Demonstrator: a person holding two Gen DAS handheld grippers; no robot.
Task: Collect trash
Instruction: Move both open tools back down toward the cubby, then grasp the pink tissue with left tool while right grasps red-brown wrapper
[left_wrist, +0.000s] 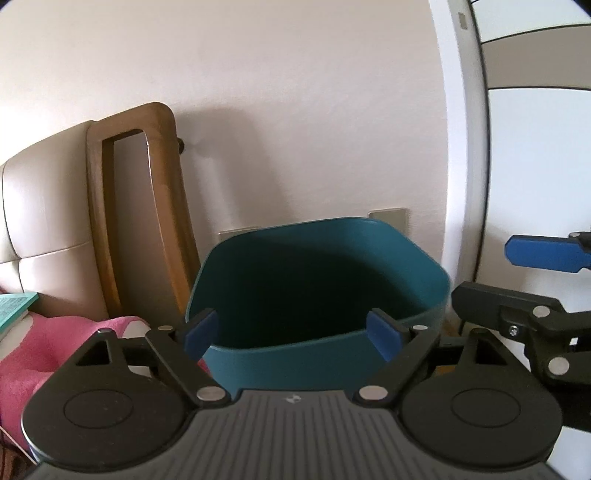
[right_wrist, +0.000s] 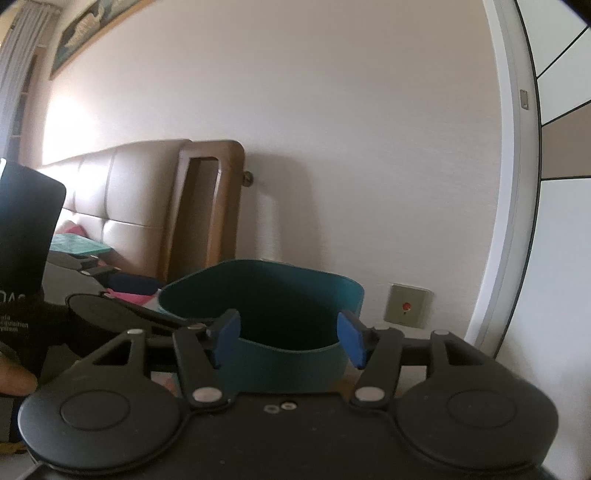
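Observation:
A teal bin (left_wrist: 280, 365) stands on the floor by the wall, straight ahead of both grippers. Its inside is dark and I cannot see what lies in it. My left gripper (left_wrist: 291, 336) is open just above the bin's near rim, with nothing between its blue pads. At the right edge of the left wrist view, a blue pad (left_wrist: 543, 254) of the right gripper shows. The right wrist view has the same bin (right_wrist: 284, 365), and my right gripper (right_wrist: 290, 341) is open and empty over its near rim. No trash is in sight.
A bed with a beige padded headboard (left_wrist: 44, 229) and a wooden frame (left_wrist: 129, 206) stands left of the bin, with a pink blanket (left_wrist: 33, 354) on it. A white door frame (left_wrist: 465, 184) rises on the right. A wall plate with a red button (right_wrist: 406, 306) sits low behind the bin.

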